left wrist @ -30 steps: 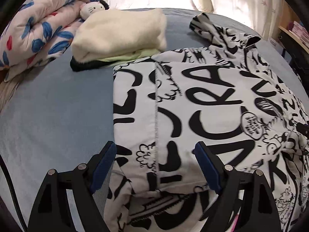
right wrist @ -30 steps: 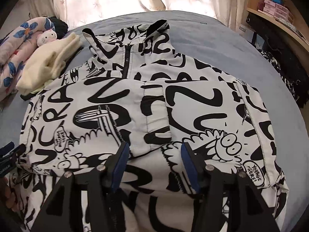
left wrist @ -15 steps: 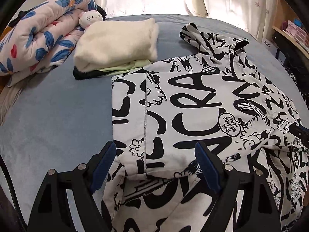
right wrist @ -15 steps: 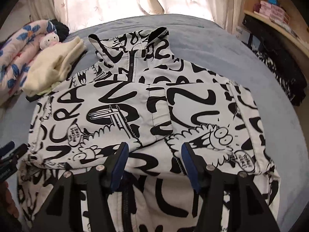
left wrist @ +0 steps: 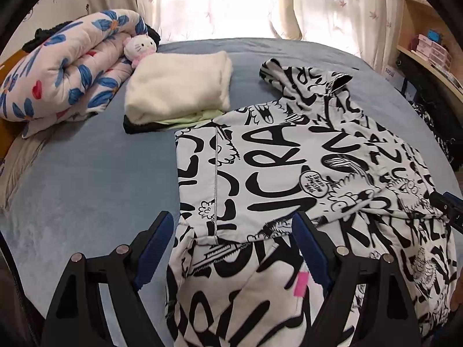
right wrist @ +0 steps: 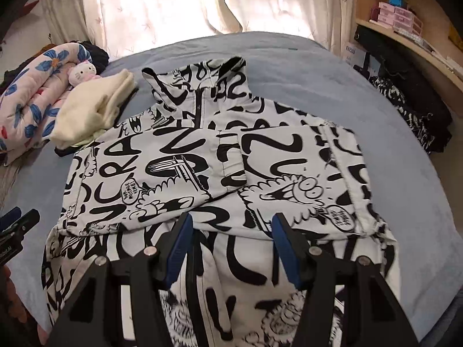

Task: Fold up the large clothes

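A large white hooded jacket with black graffiti print (left wrist: 289, 167) lies flat on the blue bed, both sleeves folded across its chest; it also shows in the right wrist view (right wrist: 208, 167). My left gripper (left wrist: 234, 243) is open and empty above the jacket's lower left part, near a pink tag (left wrist: 301, 284). My right gripper (right wrist: 231, 240) is open and empty above the lower middle, over the zip line. The right gripper's tip shows at the left view's right edge (left wrist: 445, 205); the left one's at the right view's left edge (right wrist: 17, 222).
A folded cream garment (left wrist: 179, 89) over green and black ones lies just left of the jacket's shoulder. A rolled floral quilt (left wrist: 66, 66) and a cat plush (left wrist: 139, 47) lie far left. Curtains stand behind the bed; a shelf (right wrist: 411, 37) and dark clothes (right wrist: 413, 107) stand right.
Both grippers have pulled back toward the jacket's hem and risen, so more of the jacket and bed shows. Both stay open. The jacket lies unmoved.
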`<state>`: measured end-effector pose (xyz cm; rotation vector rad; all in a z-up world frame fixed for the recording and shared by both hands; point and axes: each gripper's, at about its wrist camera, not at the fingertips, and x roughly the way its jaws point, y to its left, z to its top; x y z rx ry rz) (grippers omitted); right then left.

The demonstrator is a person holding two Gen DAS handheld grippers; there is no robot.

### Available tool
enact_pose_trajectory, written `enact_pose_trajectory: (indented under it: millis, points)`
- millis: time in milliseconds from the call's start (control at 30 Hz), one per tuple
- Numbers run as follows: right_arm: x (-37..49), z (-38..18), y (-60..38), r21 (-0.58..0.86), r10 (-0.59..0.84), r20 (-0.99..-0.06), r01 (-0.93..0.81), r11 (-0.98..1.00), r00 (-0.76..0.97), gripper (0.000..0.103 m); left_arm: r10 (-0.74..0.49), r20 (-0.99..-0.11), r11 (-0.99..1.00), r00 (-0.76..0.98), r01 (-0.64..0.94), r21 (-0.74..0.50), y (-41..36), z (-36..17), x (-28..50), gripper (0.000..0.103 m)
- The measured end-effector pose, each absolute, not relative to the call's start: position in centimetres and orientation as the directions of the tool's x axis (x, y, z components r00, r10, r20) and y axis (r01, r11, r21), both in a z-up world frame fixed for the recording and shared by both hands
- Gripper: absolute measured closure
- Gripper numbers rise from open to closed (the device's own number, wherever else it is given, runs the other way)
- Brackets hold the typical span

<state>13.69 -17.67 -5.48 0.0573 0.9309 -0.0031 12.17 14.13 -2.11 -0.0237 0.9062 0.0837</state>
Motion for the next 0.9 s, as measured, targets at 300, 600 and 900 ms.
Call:
enact_pose_trajectory:
  millis: [300,600,900]
  points:
    - [8.0,-2.8,-19.4,0.045,0.014,-0.773,0.033,0.998,0.634,0.046,0.051,-0.780,0.996,0.624,-0.086,-0.003,15.1,0.4,6.6,0.020]
    - [1.5,-4.5,-22.0,0.036,0.013,-0.787,0.026,0.999,0.617,0.046,0.002,-0.819,0.999,0.574,-0.045,-0.029,17.2,-2.5,0.5,0.020]
    - [-2.9,-7.4,-25.4,0.094,0.074,-0.819,0.005,0.996,0.569,0.046,-0.073,-0.862,0.993,0.502,-0.046,-0.111,17.6,-8.2,-4.1,0.020]
